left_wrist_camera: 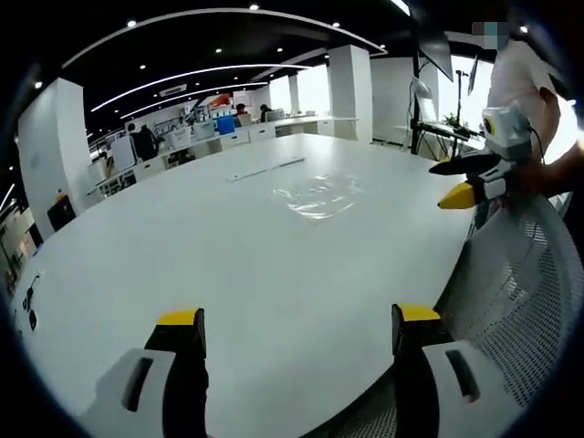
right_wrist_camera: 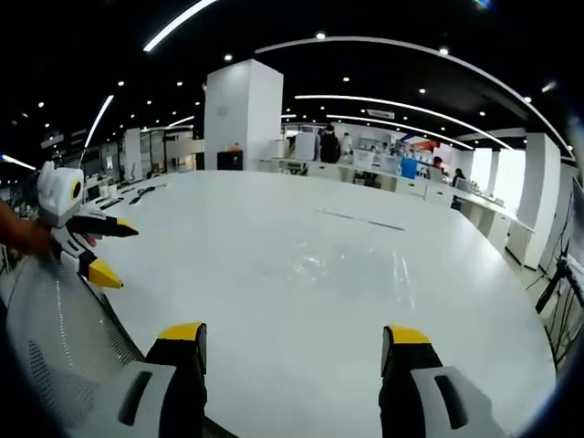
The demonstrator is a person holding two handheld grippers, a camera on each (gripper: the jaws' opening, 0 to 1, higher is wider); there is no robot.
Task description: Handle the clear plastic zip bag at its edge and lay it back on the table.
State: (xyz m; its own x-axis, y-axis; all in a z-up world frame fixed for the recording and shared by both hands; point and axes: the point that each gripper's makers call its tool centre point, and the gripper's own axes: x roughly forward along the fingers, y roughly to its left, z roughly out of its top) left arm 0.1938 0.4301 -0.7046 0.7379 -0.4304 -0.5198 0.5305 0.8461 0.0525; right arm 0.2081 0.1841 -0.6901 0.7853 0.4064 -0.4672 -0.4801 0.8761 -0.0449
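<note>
Yellow-tipped jaws of the left tool [left_wrist_camera: 298, 330] stand wide apart above the near edge of the white worktop [left_wrist_camera: 182, 246], holding nothing. The right tool [right_wrist_camera: 297, 347] is likewise spread and empty. The clear zip bag [left_wrist_camera: 317, 194] lies flat on the worktop, well ahead of both tools. A mesh chair back [left_wrist_camera: 520, 292] stands beside the worktop.

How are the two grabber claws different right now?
The left gripper hovers over the table's near edge, while the right gripper is held out beside the table by a person's hand. The clear plastic zip bag lies flat, closer to the right gripper than to the left gripper. Both have yellow-tipped jaws, spread open and holding nothing.
</note>
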